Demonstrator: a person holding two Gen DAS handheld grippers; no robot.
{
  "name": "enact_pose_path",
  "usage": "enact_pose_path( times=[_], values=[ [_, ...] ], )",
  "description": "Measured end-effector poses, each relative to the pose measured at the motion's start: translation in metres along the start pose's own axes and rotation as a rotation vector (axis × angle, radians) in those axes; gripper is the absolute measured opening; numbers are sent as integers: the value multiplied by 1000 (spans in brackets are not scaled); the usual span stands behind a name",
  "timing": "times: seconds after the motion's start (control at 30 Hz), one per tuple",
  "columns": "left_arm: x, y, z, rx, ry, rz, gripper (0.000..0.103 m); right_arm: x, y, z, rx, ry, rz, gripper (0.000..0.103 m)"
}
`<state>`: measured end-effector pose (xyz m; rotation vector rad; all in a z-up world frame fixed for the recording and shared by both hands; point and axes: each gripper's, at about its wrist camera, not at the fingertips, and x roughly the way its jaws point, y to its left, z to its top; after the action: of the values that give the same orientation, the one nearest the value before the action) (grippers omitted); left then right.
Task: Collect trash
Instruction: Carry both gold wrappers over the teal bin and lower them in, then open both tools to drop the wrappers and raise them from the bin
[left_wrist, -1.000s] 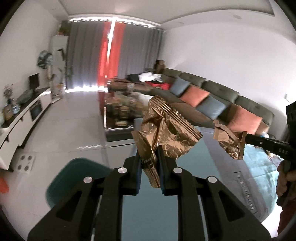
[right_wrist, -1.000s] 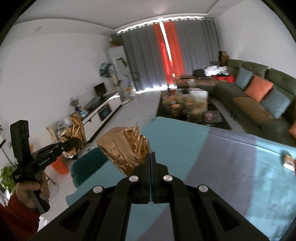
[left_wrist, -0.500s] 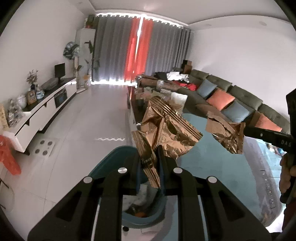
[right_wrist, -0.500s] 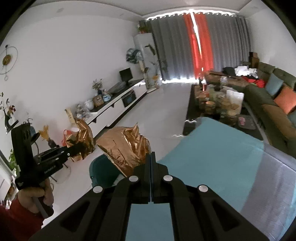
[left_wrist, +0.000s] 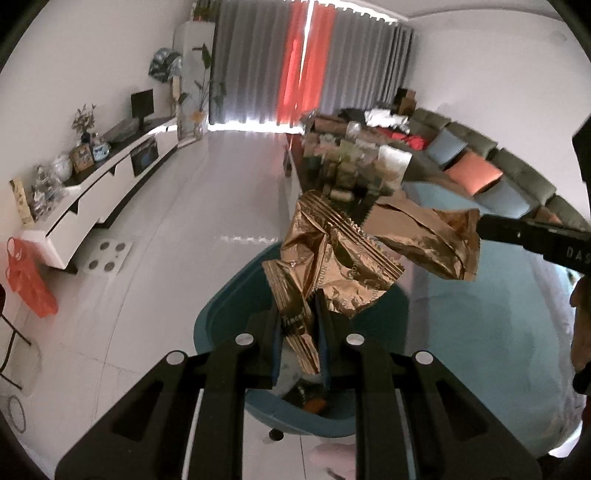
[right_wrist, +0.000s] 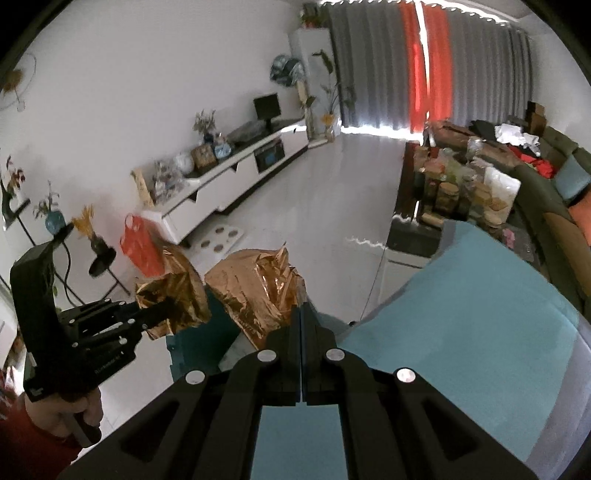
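Both wrappers are over the bin, so the risk is in the release. Your left tongs (left_wrist: 300, 325) are clamped on a crumpled gold wrapper (left_wrist: 332, 266), held above the open teal bin (left_wrist: 218, 314) on the floor. Your right tongs (right_wrist: 300, 325) are fully closed on a second gold wrapper (right_wrist: 255, 291), which hangs above the bin's rim and nearer the blue-covered worktop (right_wrist: 461, 314). Foil this light can flutter, so letting go from here may drop it on the rim or the floor, mostly on the right side. The two wrappers sit just beside each other, maybe touching, and could snag or knock one another off line. Foil can also cling to the pads. Both wrappers look shiny copper-gold, creased and empty, with serrated seal edges; the left one shows printed lettering. The bin already has some rubbish inside.
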<state>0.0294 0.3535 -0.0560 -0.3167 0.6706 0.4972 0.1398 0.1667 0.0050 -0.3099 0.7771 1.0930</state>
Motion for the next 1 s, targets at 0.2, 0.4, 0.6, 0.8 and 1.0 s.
enact_pose_path(
  times=[0.2, 0.4, 0.6, 0.8, 1.0],
  values=[
    [43, -4, -15, 16, 77, 48, 16, 49, 19, 3, -63, 116, -12, 0],
    [77, -2, -21, 29, 129, 71, 21, 80, 38, 4, -119, 192, -33, 0],
    [96, -3, -22, 17, 151, 82, 26, 99, 44, 7, -131, 235, -41, 1],
    [99, -6, -23, -4, 140, 108, 59, 106, 42, 6, -114, 243, -36, 36],
    [87, -2, -17, -37, 87, 137, 88, 97, 35, 9, -86, 205, -33, 53]
  ],
)
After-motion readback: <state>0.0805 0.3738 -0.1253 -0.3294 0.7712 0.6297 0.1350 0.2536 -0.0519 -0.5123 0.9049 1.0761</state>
